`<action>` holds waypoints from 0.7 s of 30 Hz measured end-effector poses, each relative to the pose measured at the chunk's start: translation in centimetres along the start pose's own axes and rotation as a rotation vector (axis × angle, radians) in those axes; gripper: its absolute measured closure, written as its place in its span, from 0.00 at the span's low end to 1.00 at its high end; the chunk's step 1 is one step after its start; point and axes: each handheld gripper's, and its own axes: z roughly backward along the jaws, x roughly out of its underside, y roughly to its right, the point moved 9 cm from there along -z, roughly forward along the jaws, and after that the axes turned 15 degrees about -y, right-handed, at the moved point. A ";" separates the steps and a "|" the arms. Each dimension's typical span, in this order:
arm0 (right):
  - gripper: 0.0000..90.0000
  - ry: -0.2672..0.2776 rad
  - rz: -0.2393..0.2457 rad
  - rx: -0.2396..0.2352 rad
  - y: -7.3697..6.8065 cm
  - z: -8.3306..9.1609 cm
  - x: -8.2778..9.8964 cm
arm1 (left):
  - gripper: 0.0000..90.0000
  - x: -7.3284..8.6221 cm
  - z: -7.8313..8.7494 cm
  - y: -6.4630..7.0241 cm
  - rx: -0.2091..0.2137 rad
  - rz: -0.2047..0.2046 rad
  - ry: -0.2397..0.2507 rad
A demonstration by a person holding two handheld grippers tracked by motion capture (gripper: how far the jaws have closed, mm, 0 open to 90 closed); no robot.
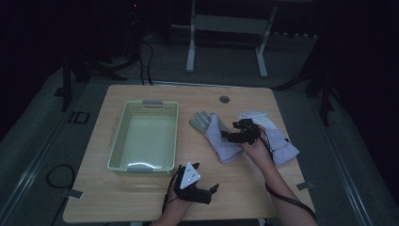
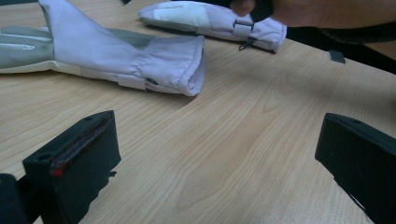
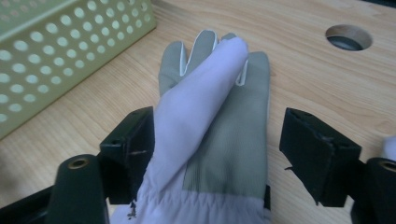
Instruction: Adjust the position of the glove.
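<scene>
A pale lilac glove with a grey palm (image 1: 211,132) lies flat on the wooden table (image 1: 131,197), fingers toward the basket. My right gripper (image 1: 228,135) hovers low over its wrist end. In the right gripper view the glove (image 3: 210,102) lies between the jaws of that gripper (image 3: 217,149); a fold brushes the left jaw, and the right jaw stands apart from the fabric. A second lilac glove (image 1: 282,141) lies right of the hand. My left gripper (image 1: 206,176) rests open near the front edge, empty, and faces both gloves (image 2: 116,60) (image 2: 205,18).
A pale green perforated basket (image 1: 117,136) stands empty on the left half of the table, its wall (image 3: 56,46) close to the glove's fingertips. A round cable hole (image 1: 224,99) sits near the far edge. Bare wood lies between the left gripper (image 2: 215,154) and the gloves.
</scene>
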 end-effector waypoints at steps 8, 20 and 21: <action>0.44 -0.080 0.002 0.001 0.1 -2.9 0.2 | 0.00 0.0 0.0 0.0 0.001 0.004 -0.002; 0.59 -0.161 -0.028 -0.047 0.5 -5.4 0.9 | 0.00 0.0 -0.1 0.0 0.001 0.004 -0.005; 0.63 -0.166 -0.016 -0.047 0.4 -5.5 1.0 | 0.00 0.0 -0.1 0.0 0.001 0.003 -0.005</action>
